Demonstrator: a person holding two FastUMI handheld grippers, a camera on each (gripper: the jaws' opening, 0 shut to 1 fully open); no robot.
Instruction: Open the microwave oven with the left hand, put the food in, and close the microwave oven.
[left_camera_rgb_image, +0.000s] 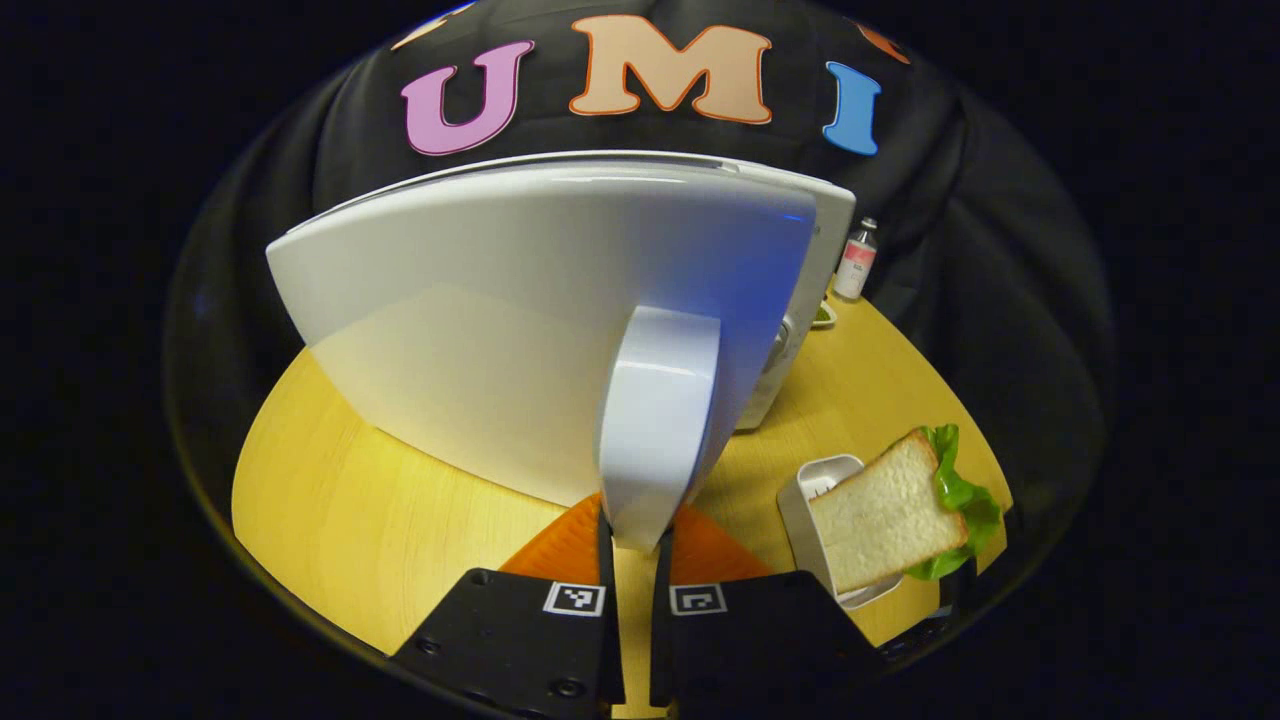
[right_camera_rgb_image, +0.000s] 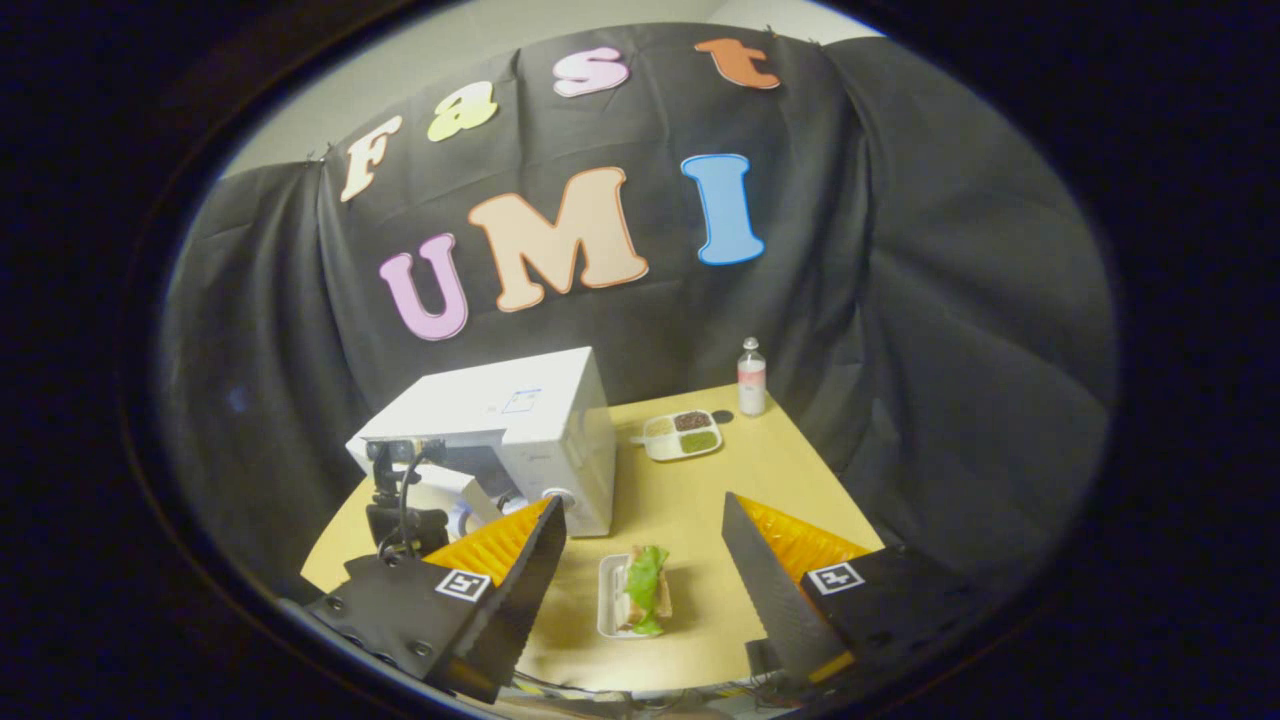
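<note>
Microwave oven (left_camera_rgb_image: 560, 320): white, on the wooden counter (left_camera_rgb_image: 340, 500), door facing the left gripper view. Door handle (left_camera_rgb_image: 655, 430): vertical white bar; left claw (left_camera_rgb_image: 635, 535) clenched on it, one finger either side of its lower end. Sandwich (left_camera_rgb_image: 885, 515): white bread with green lettuce, resting on a small white tray (left_camera_rgb_image: 815, 480), on the counter to the right of the oven. Right claw (right_camera_rgb_image: 640, 560): released, fingers spread wide, above the counter with the sandwich seen between them. Divided dish (right_camera_rgb_image: 682, 434) of three fillings and a small bottle (right_camera_rgb_image: 751, 377): at the far side of the counter, near the black cloth.
</note>
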